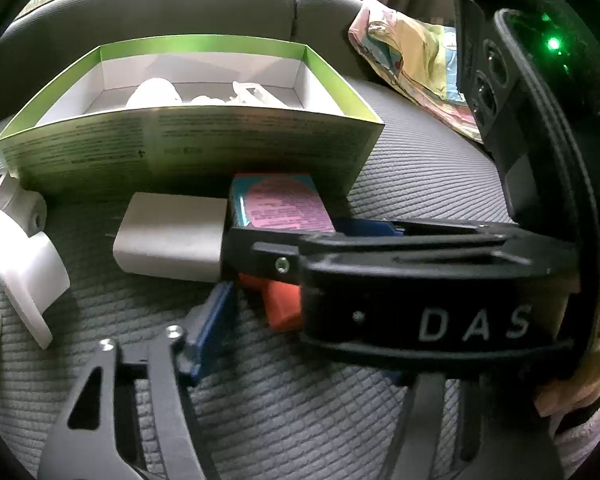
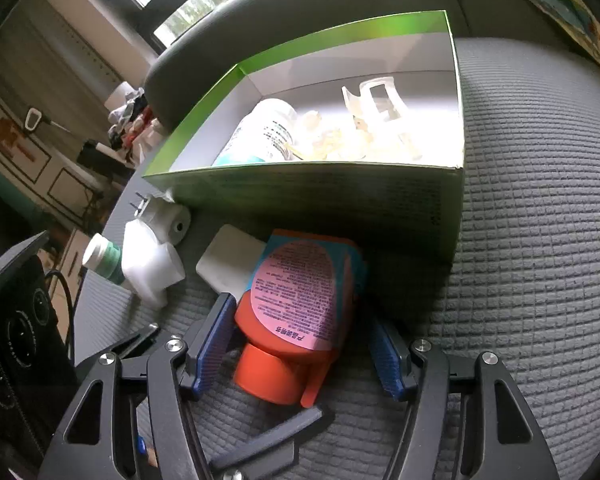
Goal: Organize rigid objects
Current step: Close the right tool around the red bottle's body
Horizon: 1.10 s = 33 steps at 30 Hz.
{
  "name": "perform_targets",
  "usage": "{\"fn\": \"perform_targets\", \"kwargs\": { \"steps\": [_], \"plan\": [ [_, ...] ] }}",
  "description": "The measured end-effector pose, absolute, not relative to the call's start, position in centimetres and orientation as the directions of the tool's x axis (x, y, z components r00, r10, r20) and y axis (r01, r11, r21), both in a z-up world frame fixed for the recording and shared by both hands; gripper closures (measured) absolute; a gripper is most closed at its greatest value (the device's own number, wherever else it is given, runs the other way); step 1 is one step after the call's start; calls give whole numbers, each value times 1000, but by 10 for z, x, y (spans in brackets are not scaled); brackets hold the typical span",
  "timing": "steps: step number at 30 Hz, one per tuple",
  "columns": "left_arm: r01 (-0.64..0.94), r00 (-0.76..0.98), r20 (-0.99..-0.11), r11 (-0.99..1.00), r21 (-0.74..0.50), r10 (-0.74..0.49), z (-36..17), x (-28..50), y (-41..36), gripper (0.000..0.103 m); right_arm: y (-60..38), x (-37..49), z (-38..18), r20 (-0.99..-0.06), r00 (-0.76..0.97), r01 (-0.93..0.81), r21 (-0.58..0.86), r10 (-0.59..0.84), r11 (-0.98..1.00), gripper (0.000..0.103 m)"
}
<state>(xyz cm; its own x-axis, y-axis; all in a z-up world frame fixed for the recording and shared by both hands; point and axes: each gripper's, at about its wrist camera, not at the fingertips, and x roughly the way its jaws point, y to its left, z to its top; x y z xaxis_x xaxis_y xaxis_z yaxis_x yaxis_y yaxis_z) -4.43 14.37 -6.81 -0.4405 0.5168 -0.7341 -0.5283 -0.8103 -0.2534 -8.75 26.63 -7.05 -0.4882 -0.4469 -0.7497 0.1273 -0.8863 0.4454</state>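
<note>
At lower centre of the right wrist frame, the right tool (image 2: 296,346) straddles the orange bottle (image 2: 300,312), jaws wide, pads apart from it. The bottle lies on the grey cushion (image 2: 532,240), against the green box (image 2: 312,196). The left tool (image 1: 300,344) is largely hidden; its state cannot be told.

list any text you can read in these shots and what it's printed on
"DAS": white capitals on the black body of the right tongs, seen from the left wrist camera.
Pink label on the orange bottle: lines of print, too small to read.
Front wall of the green box: dense fine print, blurred.
White bottle in the box: printed label, unreadable.
</note>
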Motion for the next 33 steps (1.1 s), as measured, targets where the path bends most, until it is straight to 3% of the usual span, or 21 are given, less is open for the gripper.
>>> {"fn": "perform_targets", "kwargs": {
  "steps": [5, 9, 33],
  "plan": [
    [-526, -446, -734, -813, -249, 513, -69, -45, 144, 44, 264, -88, -70, -753, -495, 126, 430, -432, -894, 38],
    [-510, -455, -735, -824, -248, 503, -70, -46, 142, 51, 262, -88, -71, -753, -501, 122, 426, -427, -896, 38],
    [-537, -495, -689, -810, -237, 530, -43, -24, 142, 51, 270, -61, -39, -708, -590, 110, 407, -389, -907, 39]
  ]
}}
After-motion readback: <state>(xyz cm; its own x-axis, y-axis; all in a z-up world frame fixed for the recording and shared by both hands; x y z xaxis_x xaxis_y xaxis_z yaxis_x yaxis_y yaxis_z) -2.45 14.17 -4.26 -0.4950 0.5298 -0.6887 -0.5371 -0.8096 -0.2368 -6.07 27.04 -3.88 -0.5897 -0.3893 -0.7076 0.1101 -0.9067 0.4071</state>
